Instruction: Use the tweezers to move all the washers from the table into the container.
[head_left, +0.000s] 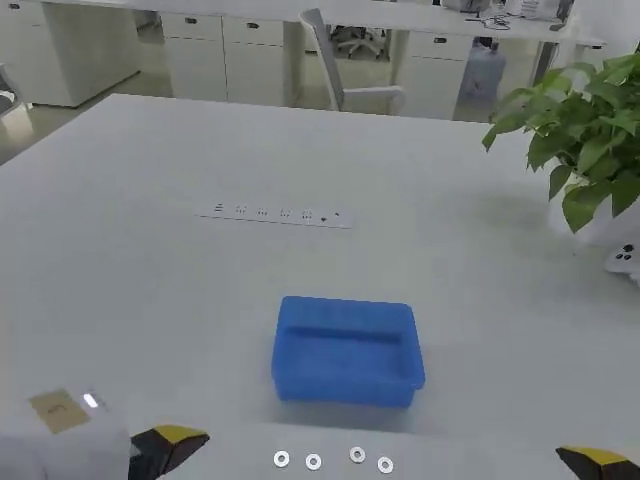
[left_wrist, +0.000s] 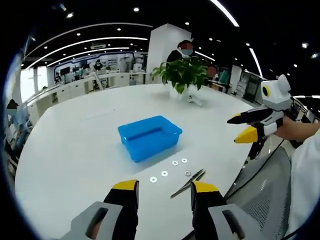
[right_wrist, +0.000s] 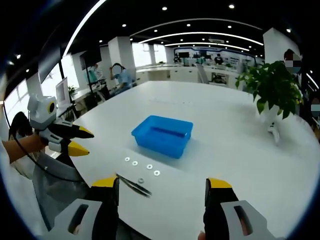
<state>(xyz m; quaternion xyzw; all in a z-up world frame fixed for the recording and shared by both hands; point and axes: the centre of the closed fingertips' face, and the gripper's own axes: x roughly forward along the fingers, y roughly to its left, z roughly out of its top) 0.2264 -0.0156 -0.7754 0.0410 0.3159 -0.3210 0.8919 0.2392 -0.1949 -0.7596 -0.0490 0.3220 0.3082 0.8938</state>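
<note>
Both the left gripper (left_wrist: 165, 186) and the right gripper (right_wrist: 162, 182) stand with jaws spread wide and nothing held. The slim metal tweezers (left_wrist: 187, 183) lie flat on the white table (left_wrist: 75, 150), just ahead of the left one's right jaw and just ahead of the right one's left jaw, so neither looks clearly nearer. Their long axis slants across each jaw gap rather than along it, so a wrist turn seems needed before closing; the small silver washers (left_wrist: 164, 173) lie just beyond the tweezers, the blue plastic container (left_wrist: 149, 136) farther ahead.
</note>
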